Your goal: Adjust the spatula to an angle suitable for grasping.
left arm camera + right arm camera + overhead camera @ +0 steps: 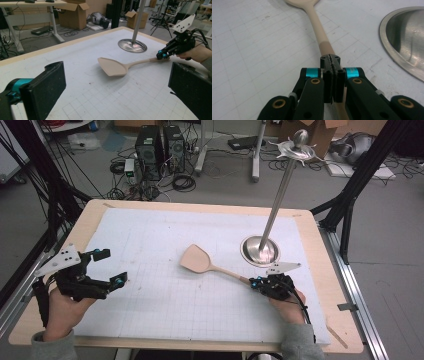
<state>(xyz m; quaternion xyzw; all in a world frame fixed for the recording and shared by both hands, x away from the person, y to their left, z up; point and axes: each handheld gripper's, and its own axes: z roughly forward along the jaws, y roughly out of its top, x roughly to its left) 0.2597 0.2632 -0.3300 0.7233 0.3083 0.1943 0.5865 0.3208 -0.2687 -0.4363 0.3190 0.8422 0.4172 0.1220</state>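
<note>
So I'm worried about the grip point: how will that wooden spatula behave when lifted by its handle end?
The wooden spatula looks stiff, so it shouldn't flex. The right gripper is shut on the handle's far end, so the broad blade may sag or pivot. It probably is light; the smooth round handle could twist between the pads.

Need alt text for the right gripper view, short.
The right tongs are shut on the handle of a pale wooden spatula, which runs up and away across a white gridded mat lying on the table. At the right edge is part of the round, shiny metal base of a stand.
</note>
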